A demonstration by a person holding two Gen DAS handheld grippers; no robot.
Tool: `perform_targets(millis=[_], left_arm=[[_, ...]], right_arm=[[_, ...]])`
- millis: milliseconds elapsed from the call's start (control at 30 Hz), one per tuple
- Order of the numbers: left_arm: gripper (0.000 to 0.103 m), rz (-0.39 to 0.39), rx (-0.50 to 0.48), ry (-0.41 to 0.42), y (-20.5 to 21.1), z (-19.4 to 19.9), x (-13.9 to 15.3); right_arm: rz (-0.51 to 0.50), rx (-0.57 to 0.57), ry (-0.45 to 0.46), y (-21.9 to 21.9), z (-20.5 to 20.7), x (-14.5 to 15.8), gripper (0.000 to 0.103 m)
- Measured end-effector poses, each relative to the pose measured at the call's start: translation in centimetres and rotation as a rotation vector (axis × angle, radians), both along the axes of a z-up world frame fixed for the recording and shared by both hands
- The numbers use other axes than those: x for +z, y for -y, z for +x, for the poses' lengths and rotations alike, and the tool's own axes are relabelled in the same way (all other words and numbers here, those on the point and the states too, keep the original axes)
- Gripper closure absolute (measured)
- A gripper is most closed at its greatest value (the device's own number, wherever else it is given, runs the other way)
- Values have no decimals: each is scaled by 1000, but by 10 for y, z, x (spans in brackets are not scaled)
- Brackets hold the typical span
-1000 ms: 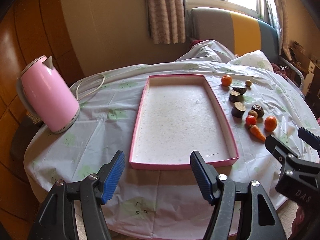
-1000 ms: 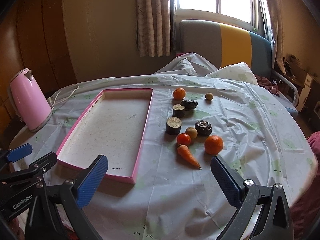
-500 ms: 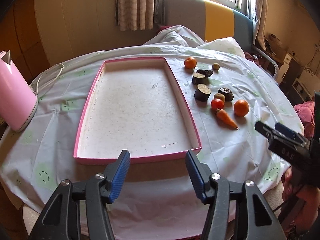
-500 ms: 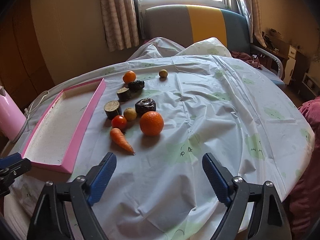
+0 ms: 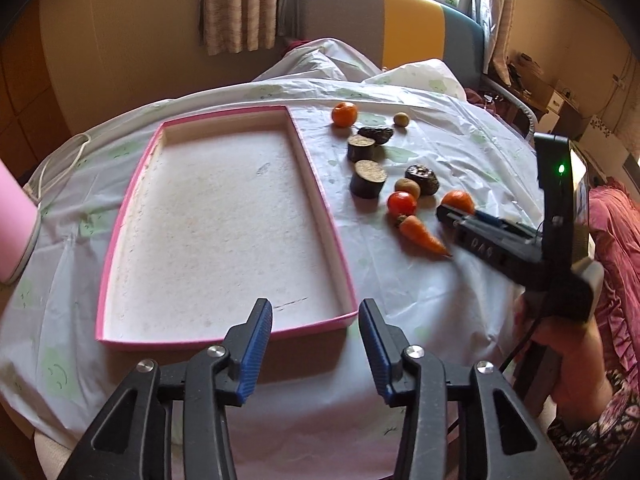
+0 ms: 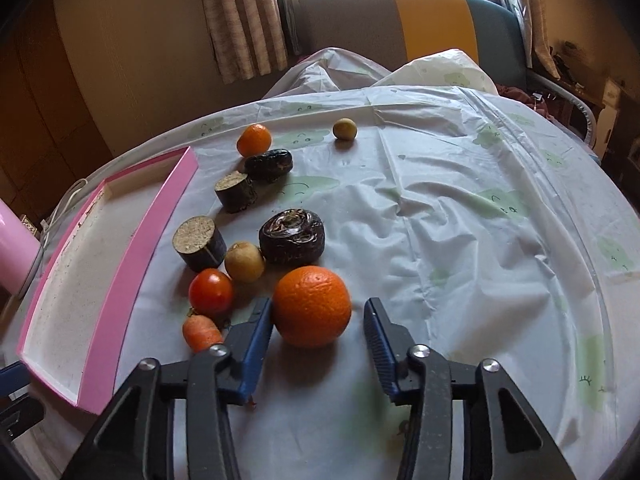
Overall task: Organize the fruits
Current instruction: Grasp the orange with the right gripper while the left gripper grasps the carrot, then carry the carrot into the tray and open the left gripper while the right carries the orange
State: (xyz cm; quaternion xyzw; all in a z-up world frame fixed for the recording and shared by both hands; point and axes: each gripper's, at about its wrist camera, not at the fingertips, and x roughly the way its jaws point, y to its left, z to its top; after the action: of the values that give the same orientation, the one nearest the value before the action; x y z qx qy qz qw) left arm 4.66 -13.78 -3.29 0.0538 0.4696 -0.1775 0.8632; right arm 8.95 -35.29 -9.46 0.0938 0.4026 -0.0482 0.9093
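Observation:
A pink-rimmed tray (image 5: 328, 224) (image 6: 120, 280) lies on the table, nothing in it. To its right lies a cluster of produce. A large orange (image 6: 312, 306) (image 5: 458, 200) sits between the open fingers of my right gripper (image 6: 318, 334); the left pad is close to it, the right pad stands apart. Beside it are a tomato (image 6: 211, 292), a carrot (image 6: 200, 332), a small tan fruit (image 6: 244, 261), a dark wrinkled fruit (image 6: 292, 236) and two dark cut cylinders (image 6: 199, 243). My left gripper (image 5: 316, 344) is open and empty at the tray's near edge.
A second orange (image 6: 254, 140), another dark fruit (image 6: 269, 165) and a small yellowish fruit (image 6: 344, 129) lie farther back. A pink kettle (image 5: 14, 236) stands at the far left with its cord. The white tablecloth (image 6: 480, 220) is wrinkled. A sofa stands behind the table.
My right gripper has moved forward and down to the large orange, which now sits between its fingers. My left gripper has shifted right along the tray's near edge.

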Motion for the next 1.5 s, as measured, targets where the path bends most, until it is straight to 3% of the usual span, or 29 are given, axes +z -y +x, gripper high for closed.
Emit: perform_targets(millis=[233, 467, 567, 733, 767, 967, 1167, 1333, 1500], left_arm=[[57, -49, -50, -11, 36, 15, 0], [57, -81, -71, -104, 78, 42, -17], [66, -79, -101, -123, 97, 48, -25], [70, -47, -72, -152, 115, 67, -44], [70, -69, -79, -153, 116, 69, -46], [86, -8, -121, -81, 131, 67, -50], [86, -94, -104, -105, 122, 73, -50], [85, -8, -173, -41, 135, 70, -51], [86, -19, -184, -17, 128, 63, -51]], right_arm=[[-41, -56, 64, -5, -27, -1, 65], [76, -266, 132, 33, -53, 1, 65], [114, -311, 153, 42, -58, -1, 65], [119, -333, 174, 45, -60, 0, 65], [120, -334, 176, 45, -61, 0, 65], [132, -334, 177, 47, -61, -2, 65], [132, -328, 179, 45, -61, -2, 65], [131, -324, 179, 45, -61, -2, 65], [136, -322, 186, 44, -62, -3, 65]])
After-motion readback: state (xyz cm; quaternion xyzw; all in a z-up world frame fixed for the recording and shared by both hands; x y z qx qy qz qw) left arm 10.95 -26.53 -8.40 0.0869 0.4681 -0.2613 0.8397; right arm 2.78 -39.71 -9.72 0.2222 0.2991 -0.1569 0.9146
